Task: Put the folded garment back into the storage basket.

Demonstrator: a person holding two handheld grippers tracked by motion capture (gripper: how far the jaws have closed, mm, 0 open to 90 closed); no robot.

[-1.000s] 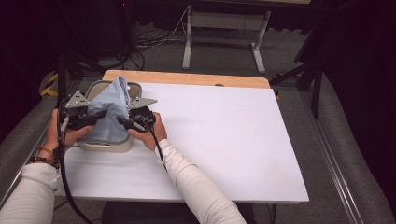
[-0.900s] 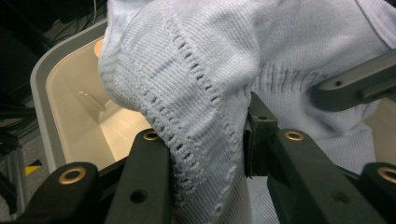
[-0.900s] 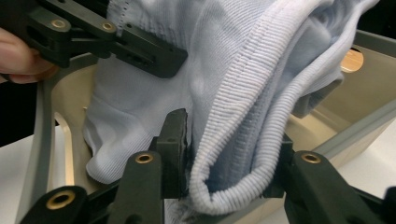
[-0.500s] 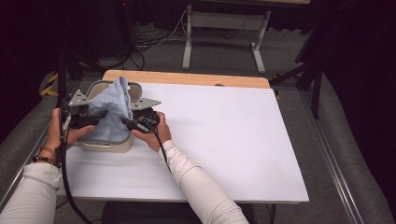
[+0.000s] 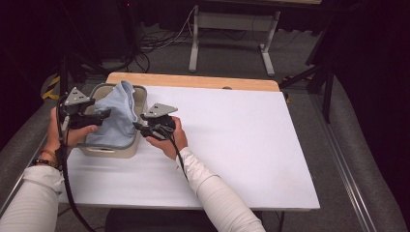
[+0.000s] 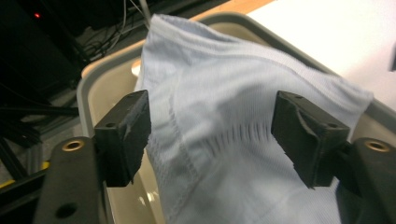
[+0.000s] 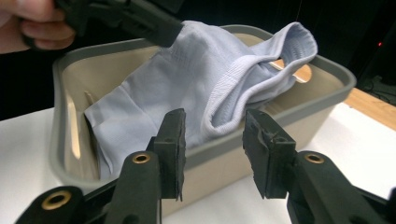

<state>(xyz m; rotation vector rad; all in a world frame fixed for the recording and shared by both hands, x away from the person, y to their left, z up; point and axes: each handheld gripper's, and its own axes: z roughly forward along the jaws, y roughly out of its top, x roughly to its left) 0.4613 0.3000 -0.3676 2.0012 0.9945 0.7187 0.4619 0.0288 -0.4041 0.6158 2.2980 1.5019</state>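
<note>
A light blue garment (image 5: 118, 113) lies heaped in a beige basket (image 5: 116, 152) with a grey rim at the table's left. One part stands up and another droops over the rim. My left gripper (image 5: 104, 116) is at the basket's left side. In the left gripper view it (image 6: 212, 135) is open; its jaws have just been opening and the cloth (image 6: 224, 107) lies loose between them, untouched by the pads. My right gripper (image 5: 138, 126) hovers just right of the basket. It (image 7: 212, 140) is open after widening a little, with nothing between the jaws, facing the basket wall (image 7: 299, 109).
The basket stands on a white table top (image 5: 232, 135) with a wooden strip (image 5: 193, 79) along the far edge. Open surface stretches to the right of the basket. Beyond the table are floor cables and a metal stand (image 5: 232, 21).
The left jaws have opened and let the garment go. My right gripper has drawn back to the right, off the cloth and outside the basket. The garment has settled lower.
</note>
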